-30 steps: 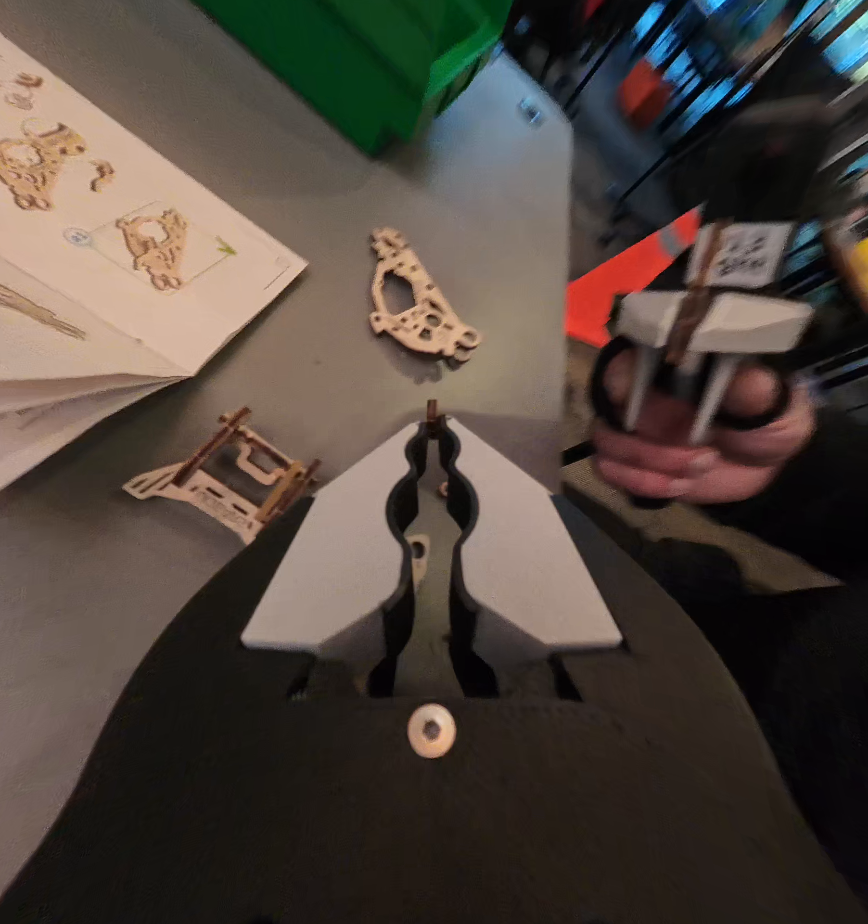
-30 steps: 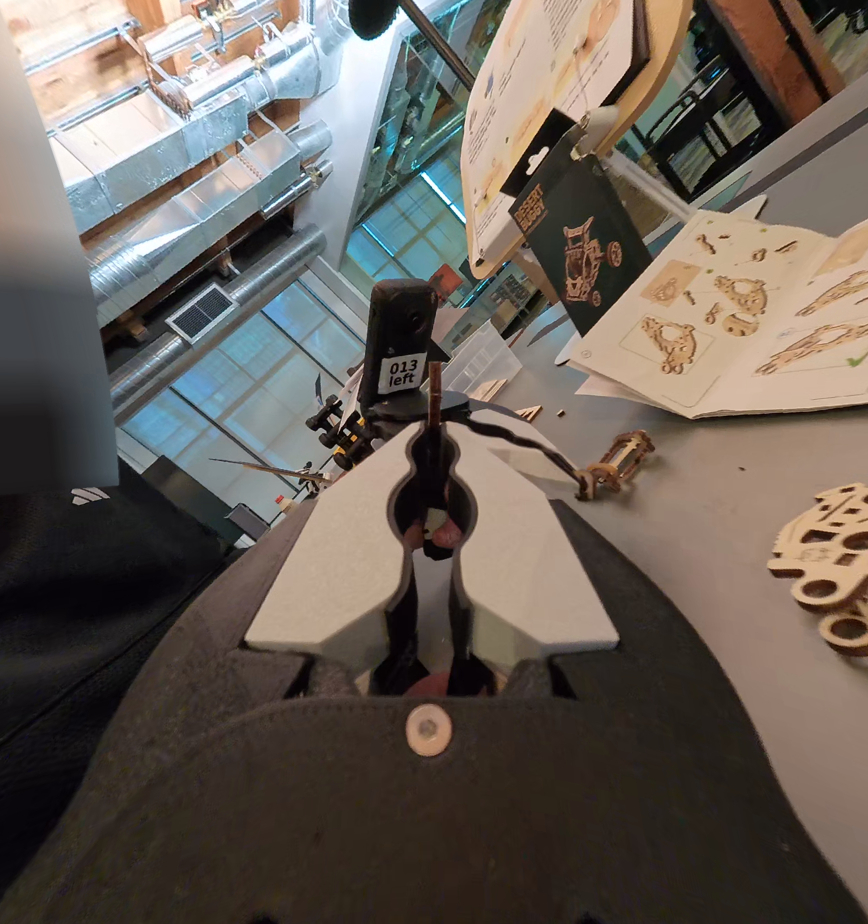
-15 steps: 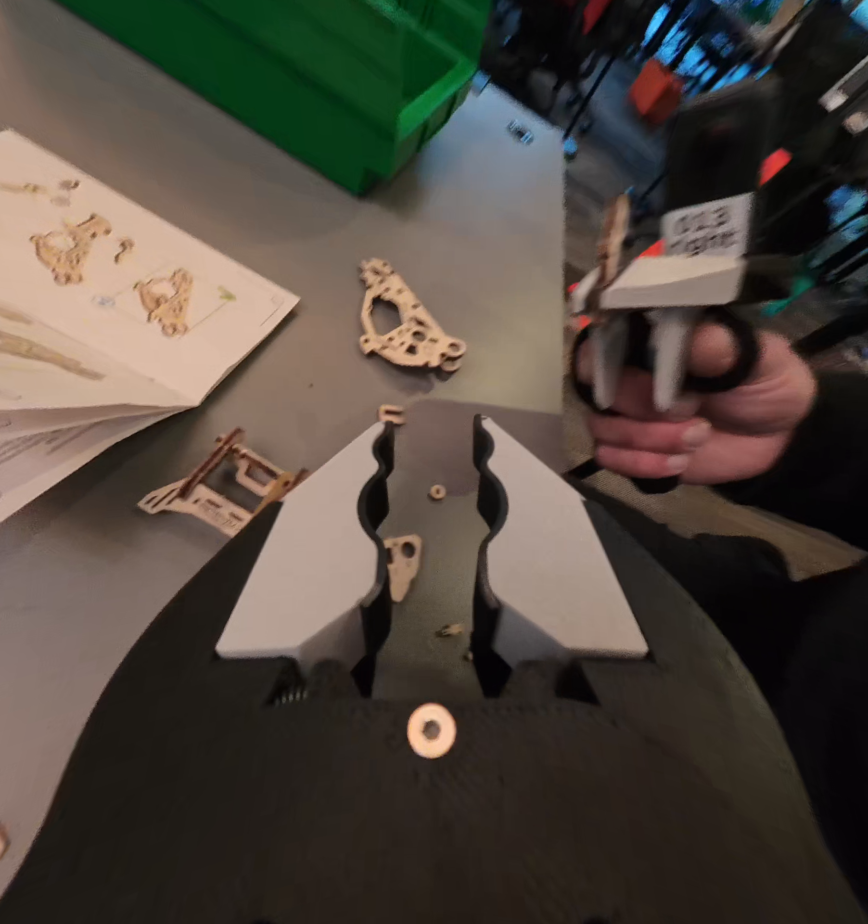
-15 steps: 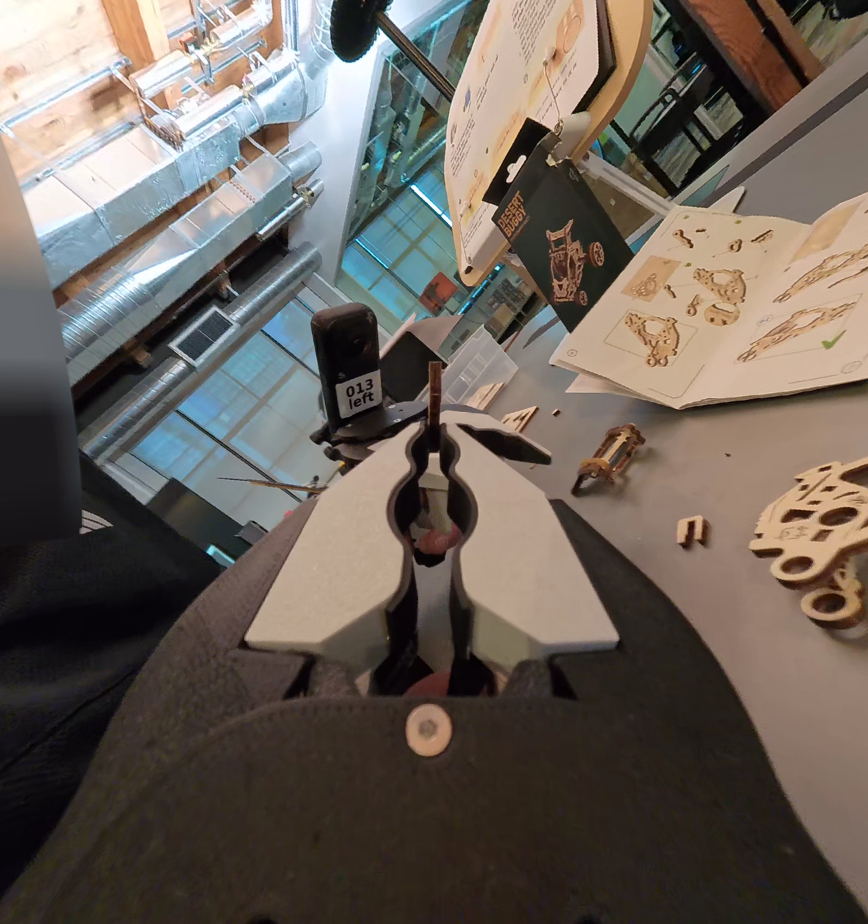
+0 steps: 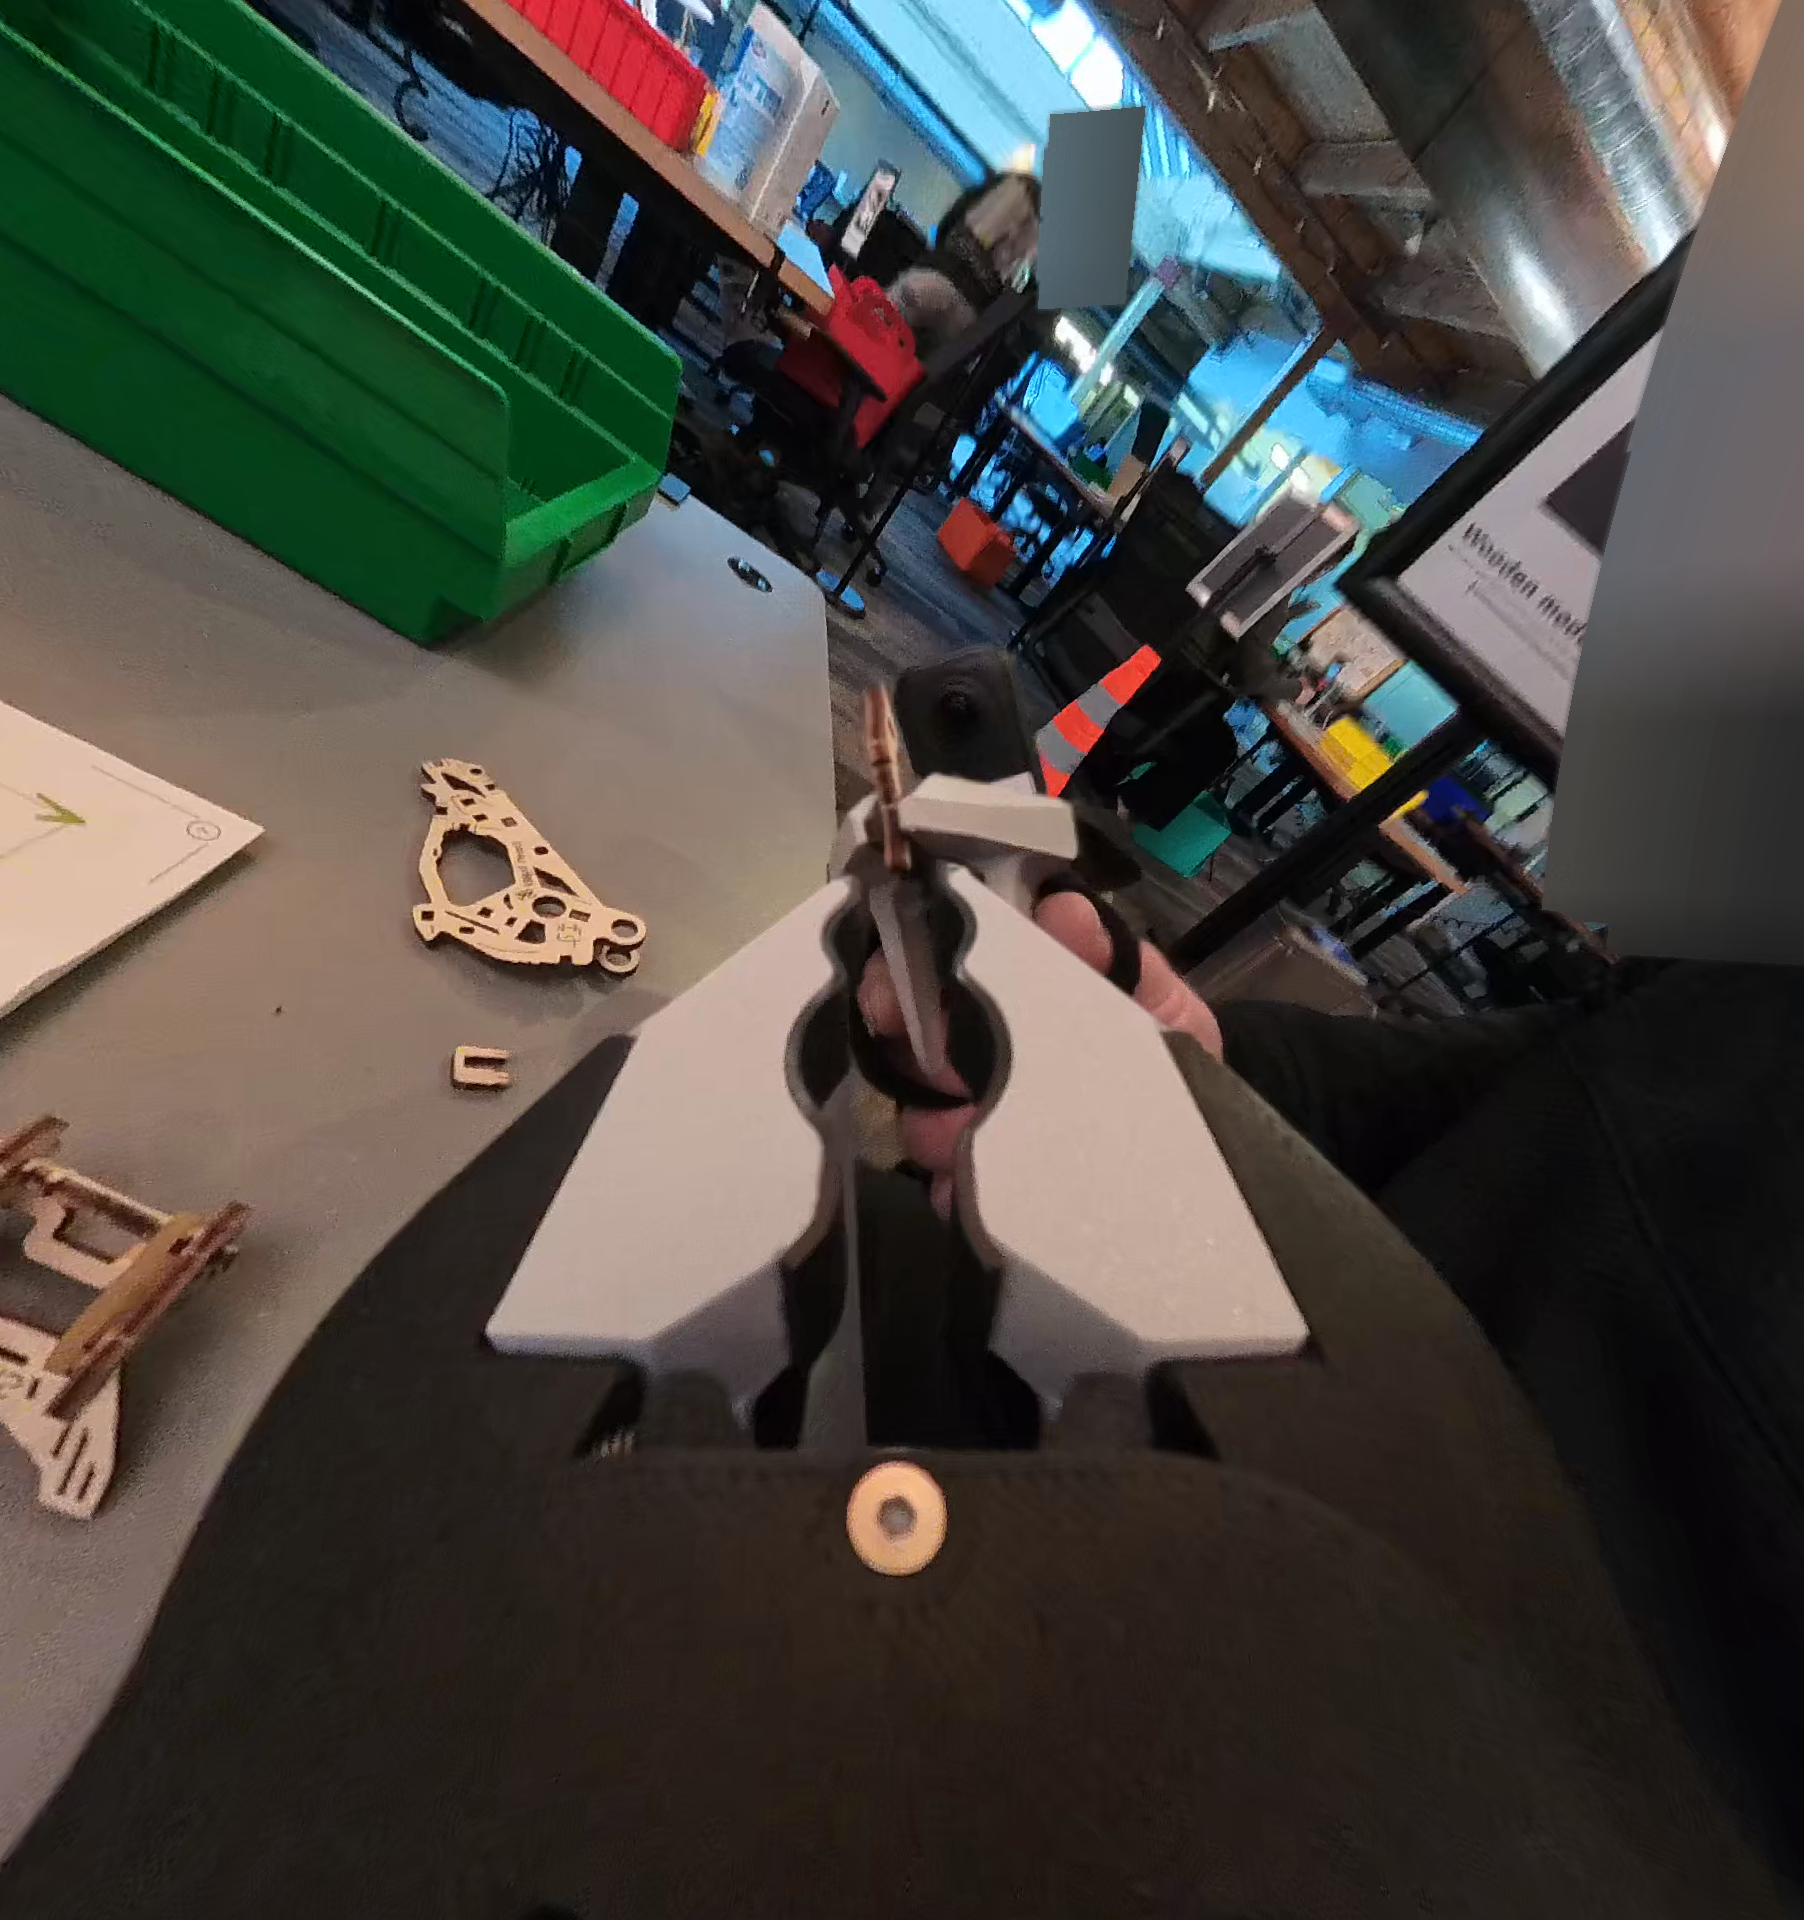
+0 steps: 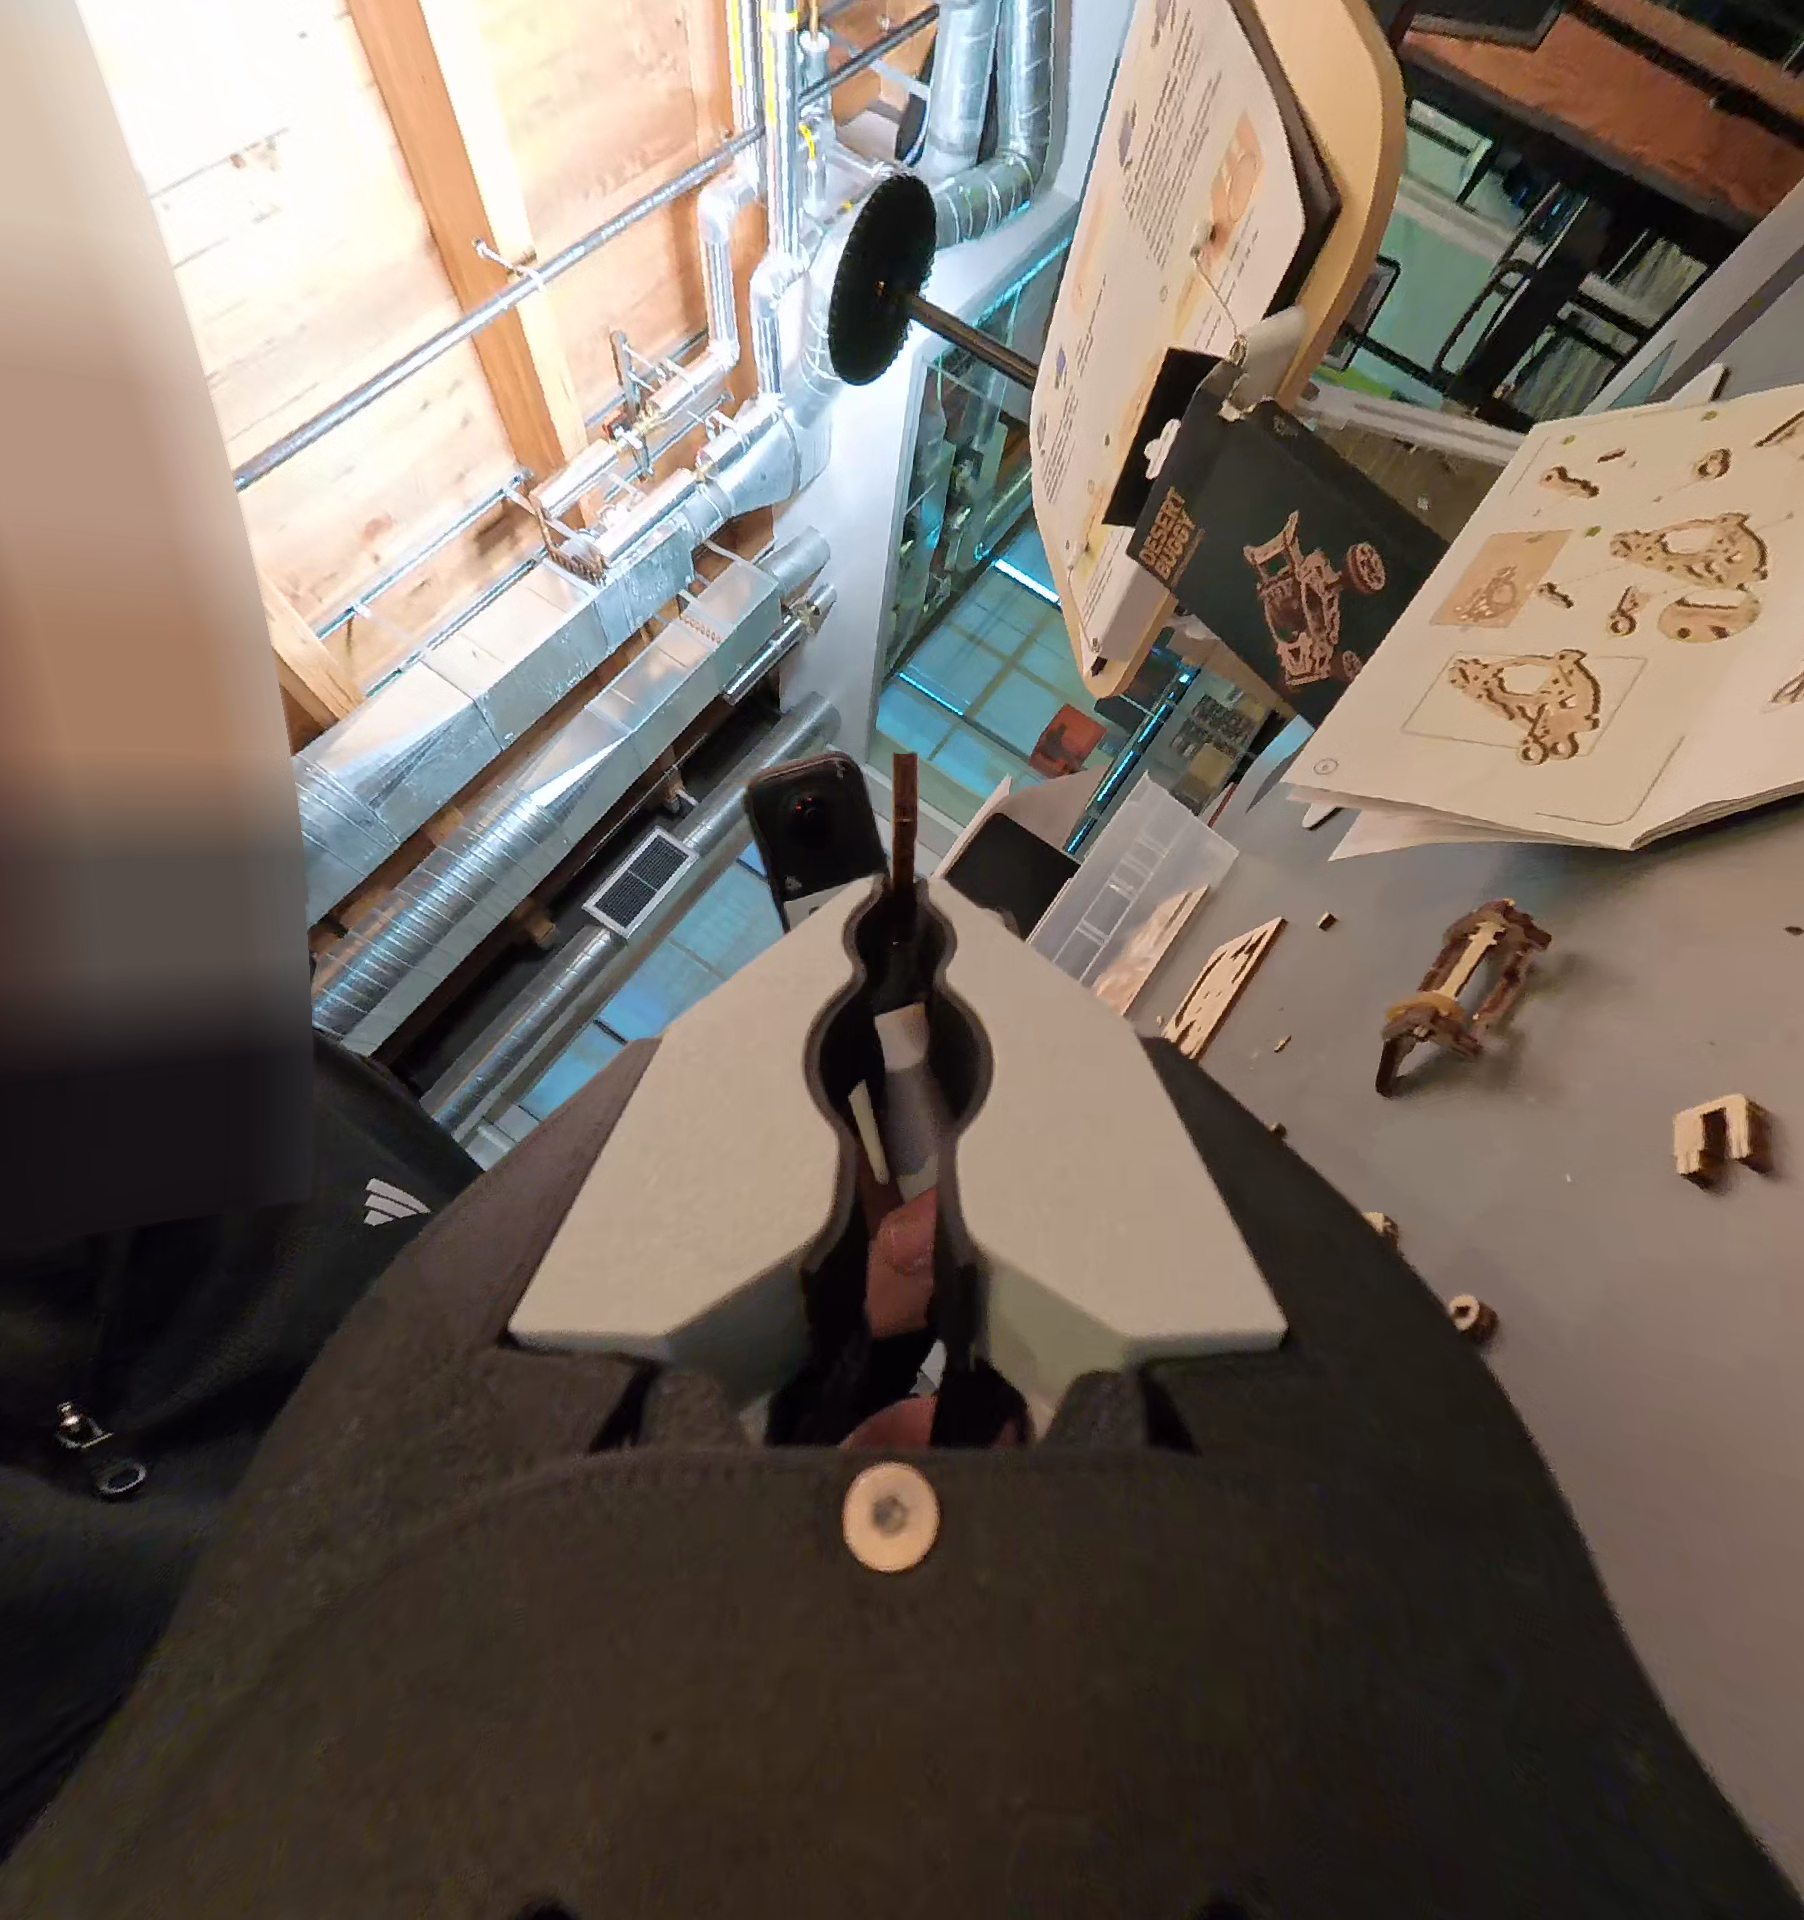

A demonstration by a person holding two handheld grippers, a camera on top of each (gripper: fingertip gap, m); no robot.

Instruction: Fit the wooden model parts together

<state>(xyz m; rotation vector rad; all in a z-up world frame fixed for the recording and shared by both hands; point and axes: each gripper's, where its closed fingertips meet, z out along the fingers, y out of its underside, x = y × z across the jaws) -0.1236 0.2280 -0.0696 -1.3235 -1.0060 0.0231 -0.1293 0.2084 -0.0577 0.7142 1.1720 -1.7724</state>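
Right fingers around one wooden strip; two loose parts on table

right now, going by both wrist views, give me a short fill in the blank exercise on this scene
1. The storage bins at the back of the grey table are ____ in colour.
2. The right gripper is shut on a thin flat ____ part that sticks up past its fingertips.
3. The small U-shaped piece lies on the table, in the left wrist view just below the flat ____ plate with many cut-outs.
4. The open instruction ____ lies on the table.

Missing words: green; wooden; wooden; booklet
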